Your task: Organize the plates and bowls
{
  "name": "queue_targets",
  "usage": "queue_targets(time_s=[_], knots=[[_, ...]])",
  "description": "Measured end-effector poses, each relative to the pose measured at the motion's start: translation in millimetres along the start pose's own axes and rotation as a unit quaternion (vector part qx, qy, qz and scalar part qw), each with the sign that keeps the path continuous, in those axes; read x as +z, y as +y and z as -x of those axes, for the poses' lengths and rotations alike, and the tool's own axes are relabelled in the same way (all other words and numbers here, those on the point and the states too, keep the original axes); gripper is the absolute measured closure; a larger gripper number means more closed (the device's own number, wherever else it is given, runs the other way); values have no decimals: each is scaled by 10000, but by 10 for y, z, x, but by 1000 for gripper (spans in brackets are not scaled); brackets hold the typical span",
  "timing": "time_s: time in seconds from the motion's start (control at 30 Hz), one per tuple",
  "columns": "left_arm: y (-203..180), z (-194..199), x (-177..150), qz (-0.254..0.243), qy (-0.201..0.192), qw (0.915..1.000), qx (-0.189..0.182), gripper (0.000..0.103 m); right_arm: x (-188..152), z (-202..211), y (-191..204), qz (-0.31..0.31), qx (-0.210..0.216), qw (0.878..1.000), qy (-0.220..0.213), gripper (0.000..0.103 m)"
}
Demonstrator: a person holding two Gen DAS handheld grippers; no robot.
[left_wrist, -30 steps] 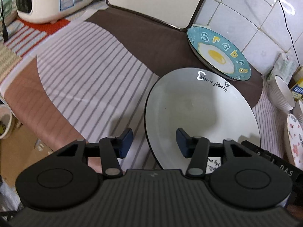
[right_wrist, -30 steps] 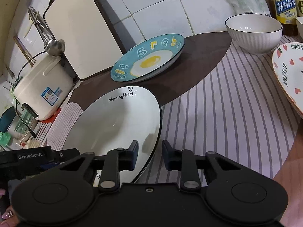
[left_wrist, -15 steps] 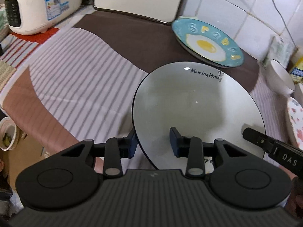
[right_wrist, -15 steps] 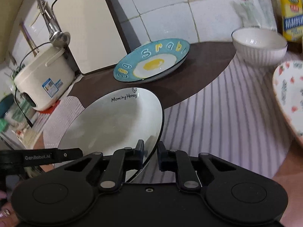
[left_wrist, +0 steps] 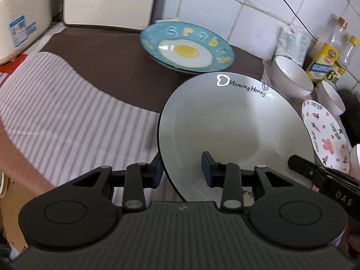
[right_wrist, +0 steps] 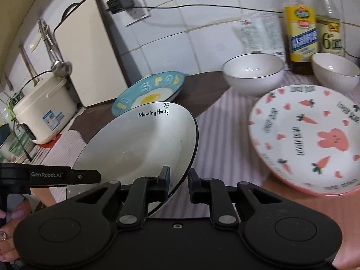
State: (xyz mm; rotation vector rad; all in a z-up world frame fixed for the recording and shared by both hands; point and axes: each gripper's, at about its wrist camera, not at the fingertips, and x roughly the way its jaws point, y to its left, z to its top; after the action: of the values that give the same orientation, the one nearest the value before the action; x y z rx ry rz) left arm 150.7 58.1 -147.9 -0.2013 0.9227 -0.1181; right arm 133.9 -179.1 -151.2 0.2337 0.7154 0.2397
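A white plate (left_wrist: 229,130) with a black rim and the words "Morning Honey" is held tilted above the striped cloth; it also shows in the right wrist view (right_wrist: 139,141). My left gripper (left_wrist: 181,171) straddles its near left rim, one finger under and one over. My right gripper (right_wrist: 178,181) is shut on its near right rim. A blue fried-egg plate (left_wrist: 186,49) lies behind it, and shows in the right wrist view (right_wrist: 148,94). A pink bunny plate (right_wrist: 308,139) lies to the right. Two white bowls (right_wrist: 253,73) (right_wrist: 336,70) stand behind it.
A white rice cooker (right_wrist: 42,114) and a leaning cutting board (right_wrist: 90,51) stand at the back left. Oil and vinegar bottles (right_wrist: 301,36) stand against the tiled wall. A brown and striped cloth (left_wrist: 67,112) covers the counter.
Both grippers have lifted the white plate off the cloth and carried it right, toward the bunny plate. The right gripper's jaws closed onto the rim.
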Motion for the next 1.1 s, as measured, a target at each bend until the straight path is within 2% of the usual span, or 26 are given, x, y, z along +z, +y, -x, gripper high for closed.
queue_targets(time_s=[0.13, 0.27, 0.6, 0.7, 0.9, 1.0, 1.1], knots=[[-135, -99, -3, -68, 79, 9999, -84, 69, -3, 0, -147, -168, -62, 9998, -9, 82], [-247, -175, 30, -172, 85, 9998, 9, 69, -33, -90, -183, -189, -122, 9997, 63, 82], [-223, -338, 165, -198, 108, 9996, 181, 69, 13, -311, -161, -105, -205, 9997, 81, 82], [-207, -412, 156, -208, 193, 9993, 225, 69, 22, -361, -132, 66, -309, 9995, 98, 82], [-232, -408, 133, -225, 144, 9991, 328, 68, -2, -346, -179, -34, -255, 9996, 84, 81], [-259, -368, 128, -219, 191, 9984, 488, 63, -10, -244, -100, 202, -355, 9991, 109, 79], [-254, -244, 86, -180, 126, 9977, 635, 59, -61, -29, -59, 391, -452, 9982, 49, 65]])
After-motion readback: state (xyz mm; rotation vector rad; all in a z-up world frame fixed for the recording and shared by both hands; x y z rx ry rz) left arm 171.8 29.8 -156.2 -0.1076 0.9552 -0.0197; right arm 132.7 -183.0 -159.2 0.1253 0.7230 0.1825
